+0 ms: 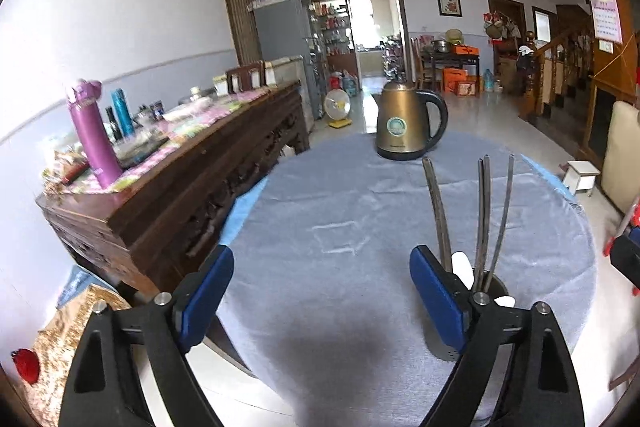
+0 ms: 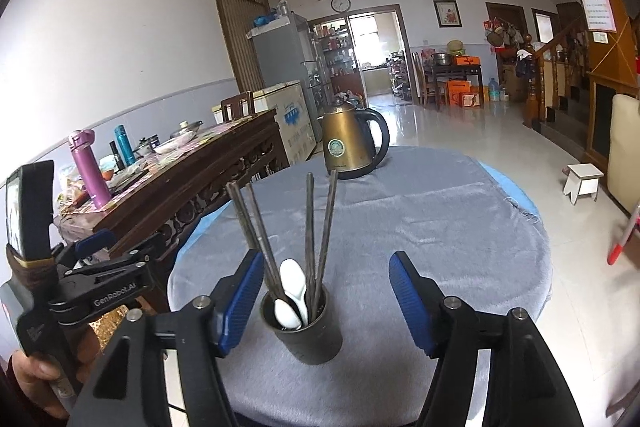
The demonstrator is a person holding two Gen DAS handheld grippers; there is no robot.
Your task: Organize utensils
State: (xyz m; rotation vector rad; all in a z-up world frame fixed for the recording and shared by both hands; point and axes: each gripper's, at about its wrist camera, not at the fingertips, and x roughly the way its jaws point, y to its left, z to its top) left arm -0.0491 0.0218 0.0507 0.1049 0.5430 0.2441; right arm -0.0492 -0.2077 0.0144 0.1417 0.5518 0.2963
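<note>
A dark round utensil holder (image 2: 308, 337) stands on the grey-blue tablecloth (image 2: 420, 227). It holds several metal chopsticks (image 2: 316, 227) and two white spoons (image 2: 292, 283). My right gripper (image 2: 326, 303) is open around the holder. Its left pad sits close beside the rim and its right pad stands well clear. In the left wrist view the holder (image 1: 498, 285) shows behind the right finger, with chopsticks (image 1: 484, 219) rising from it. My left gripper (image 1: 322, 285) is open with only cloth between its fingers. It appears in the right wrist view as the left gripper (image 2: 84, 267), carried by a hand (image 2: 32, 379).
A bronze kettle (image 1: 408, 125) (image 2: 354, 147) stands at the table's far side. A dark wooden sideboard (image 1: 192, 187) with a purple bottle (image 1: 94, 135) runs along the left. A small white stool (image 2: 582, 181) sits on the tiled floor at right.
</note>
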